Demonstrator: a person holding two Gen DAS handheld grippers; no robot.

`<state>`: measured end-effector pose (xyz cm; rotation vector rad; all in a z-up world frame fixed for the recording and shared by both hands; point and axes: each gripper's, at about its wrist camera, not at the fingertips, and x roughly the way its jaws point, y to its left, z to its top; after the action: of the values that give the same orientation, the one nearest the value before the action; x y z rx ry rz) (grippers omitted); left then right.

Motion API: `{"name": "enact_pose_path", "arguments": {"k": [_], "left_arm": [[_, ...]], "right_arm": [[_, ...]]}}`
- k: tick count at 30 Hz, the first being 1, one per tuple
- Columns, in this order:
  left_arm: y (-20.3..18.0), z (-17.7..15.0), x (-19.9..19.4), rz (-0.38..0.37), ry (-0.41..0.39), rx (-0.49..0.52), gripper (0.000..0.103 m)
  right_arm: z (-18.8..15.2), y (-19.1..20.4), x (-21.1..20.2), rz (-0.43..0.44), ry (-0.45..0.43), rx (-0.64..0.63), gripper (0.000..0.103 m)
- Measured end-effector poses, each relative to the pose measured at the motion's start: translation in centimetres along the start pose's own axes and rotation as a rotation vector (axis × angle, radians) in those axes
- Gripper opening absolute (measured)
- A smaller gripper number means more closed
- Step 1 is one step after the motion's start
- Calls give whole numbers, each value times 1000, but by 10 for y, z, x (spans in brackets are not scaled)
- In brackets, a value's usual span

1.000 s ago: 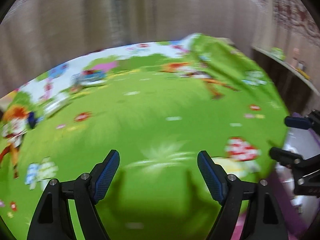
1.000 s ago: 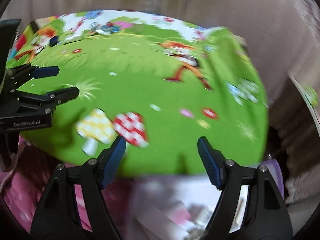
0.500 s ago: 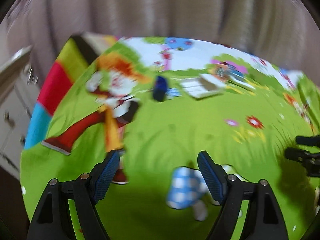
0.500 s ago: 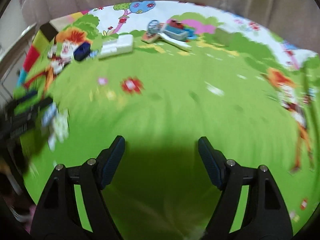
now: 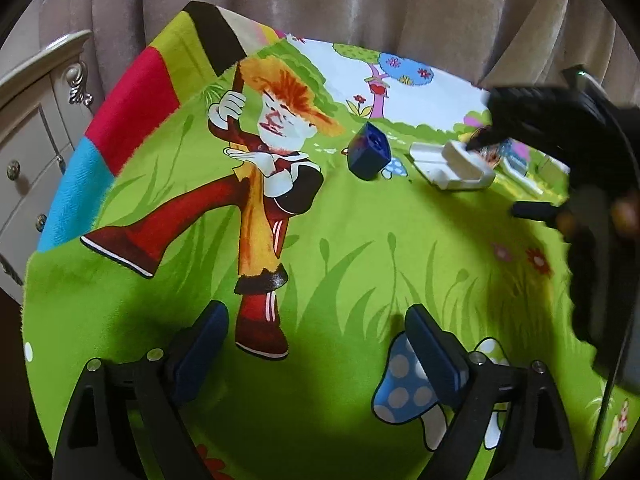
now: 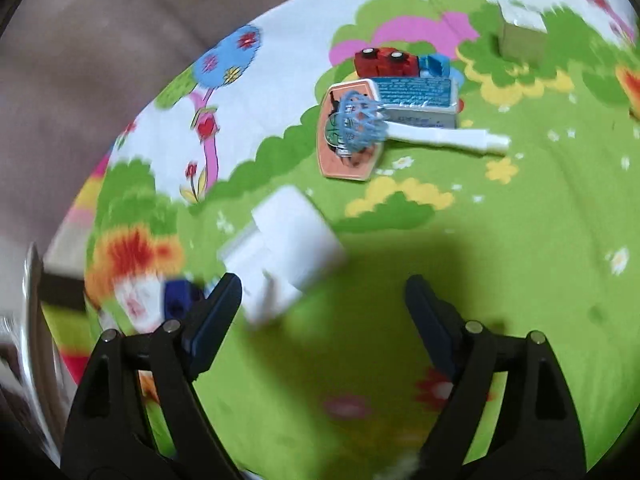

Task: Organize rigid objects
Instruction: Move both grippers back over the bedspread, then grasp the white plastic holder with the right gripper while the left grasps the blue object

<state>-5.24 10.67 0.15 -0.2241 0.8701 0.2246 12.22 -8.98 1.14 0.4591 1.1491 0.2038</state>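
Two wrist views look down on a surface covered by a bright green cartoon-print cloth (image 5: 344, 264), with beige curtains behind it.

In the left wrist view, the left claw (image 5: 316, 344) sits at the bottom of the frame. Its jaws have just been opening, stand wide, and hold nothing; only printed grass and a blue mushroom lie between them. A small dark blue block (image 5: 369, 152) rests upper centre. Just right of it, apart from it, is a white boxy object (image 5: 452, 166). The right claw (image 5: 536, 211) enters as a dark blur at the right edge.

In the right wrist view, the right claw (image 6: 322, 308) at the bottom has also just been opening wide and is empty. The white object (image 6: 286, 252), blurred, lies just above its left jaw, not between the jaws. A cluster sits in the upper centre: an orange card (image 6: 348, 160), a blue-labelled box (image 6: 416, 98), a red toy car (image 6: 386, 62), and a white-handled whisk (image 6: 400, 130) lying across the card.

Likely risks: the white object sits off-centre, so closing now could clip its corner and push it into the blue block. Motion blur suggests speed, which could mean overshooting. The two claws are near each other and could collide. The cloth could bunch and drag items.
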Motion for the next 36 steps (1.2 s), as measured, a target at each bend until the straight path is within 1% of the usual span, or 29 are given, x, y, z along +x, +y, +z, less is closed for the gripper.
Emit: {"name": "enact_pose_path", "arguments": {"k": [1,2,5,8,10,13,14,16,17,19,20,21,22,23,27,28,29,31,32,34,36], "left_arm": [[3,0,-1,-16,-5,-13,91],[5,0,-2,-33,-10,-26,91],[10,-1,-5,-63,-20,-51,91],[10,0,-5,-69,-22,-55,91],[10,0,-5,-69,-22,-55,91],[10,0,-6,-69,-20,-53,91],[10,0,-6,-68,-20,-53,92],[10,0,-6,-68,-20,-53,92],[11,0,-6,-68,-20,-54,92],[10,0,-6,-66,-20,-53,92],[10,-1,-6,-65,-19,-52,92],[10,-1,-5,-64,-19,-52,92],[10,0,-5,-64,-19,-52,92],[10,0,-5,-65,-19,-52,92],[8,-1,-5,-58,-16,-45,92],[8,-1,-5,-57,-15,-44,92],[8,0,-4,-56,-13,-40,93],[6,0,-3,-49,-9,-31,94],[4,0,-2,-44,-6,-25,95],[3,0,-1,-36,-1,-13,96],[0,0,1,-24,5,1,97]], "right_arm": [[2,5,6,23,15,39,86],[3,12,11,27,22,75,86],[10,28,22,-37,10,128,87],[22,35,30,-104,-8,184,89],[27,41,35,-145,-14,177,90],[32,56,47,-237,-35,114,90],[32,64,52,-273,-35,63,90],[29,78,62,-331,-21,-86,90],[24,83,65,-340,-27,-178,90],[16,84,65,-337,-46,-299,84],[11,83,63,-340,-55,-360,74],[7,81,60,-327,-67,-409,70],[4,78,56,-295,-69,-455,69],[-2,71,51,-256,-69,-529,68],[-19,42,27,-132,-35,-714,68],[-24,34,20,-116,-29,-753,68],[-32,20,8,-86,-19,-801,68],[-41,5,-7,-38,-10,-862,68],[-49,-10,-18,-19,-17,-902,68],[-57,-37,-34,24,-20,-926,68],[-62,-51,-42,29,-35,-934,68]]}}
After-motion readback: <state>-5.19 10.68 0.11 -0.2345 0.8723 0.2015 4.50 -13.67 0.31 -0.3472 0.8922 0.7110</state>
